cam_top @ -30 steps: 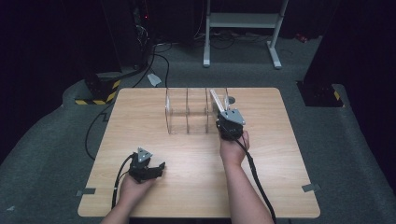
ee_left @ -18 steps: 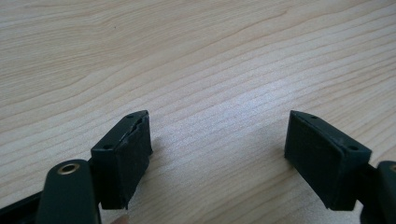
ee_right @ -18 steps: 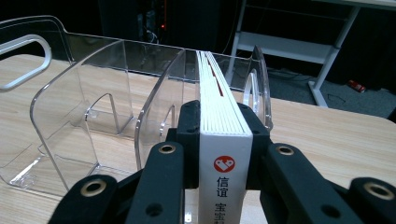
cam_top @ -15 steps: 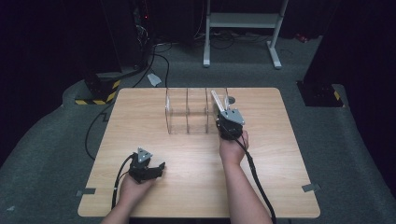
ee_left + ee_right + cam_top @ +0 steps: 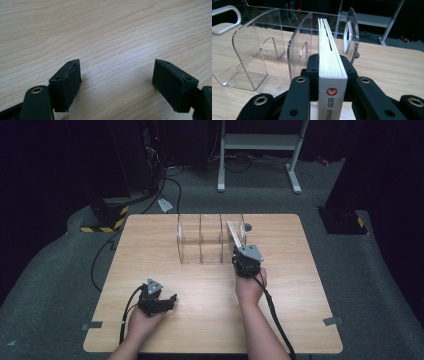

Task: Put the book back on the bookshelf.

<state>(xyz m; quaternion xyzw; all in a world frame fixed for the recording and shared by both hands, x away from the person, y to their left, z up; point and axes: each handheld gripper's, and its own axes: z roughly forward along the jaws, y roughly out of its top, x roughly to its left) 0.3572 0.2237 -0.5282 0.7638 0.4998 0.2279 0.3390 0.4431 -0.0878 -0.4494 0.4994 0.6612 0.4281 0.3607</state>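
Observation:
A thin white book (image 5: 331, 62) with a red mark on its spine stands upright between my right gripper's (image 5: 332, 72) pads, and the jaws are shut on it. The book reaches into the rightmost slot of a clear acrylic file rack (image 5: 269, 47). From the high view, the book (image 5: 234, 236) leans at the rack's (image 5: 200, 245) right end, with my right gripper (image 5: 245, 256) just in front of it. My left gripper (image 5: 170, 299) rests low over the table near the front left. Its pads (image 5: 67, 83) stand wide apart over bare wood.
The rack stands at the back middle of a light wooden table (image 5: 300, 285). Cables trail from both grippers toward the front edge. Beyond the table lie dark floor, a white metal stand (image 5: 260, 150) and a yellow-black striped block (image 5: 102, 220).

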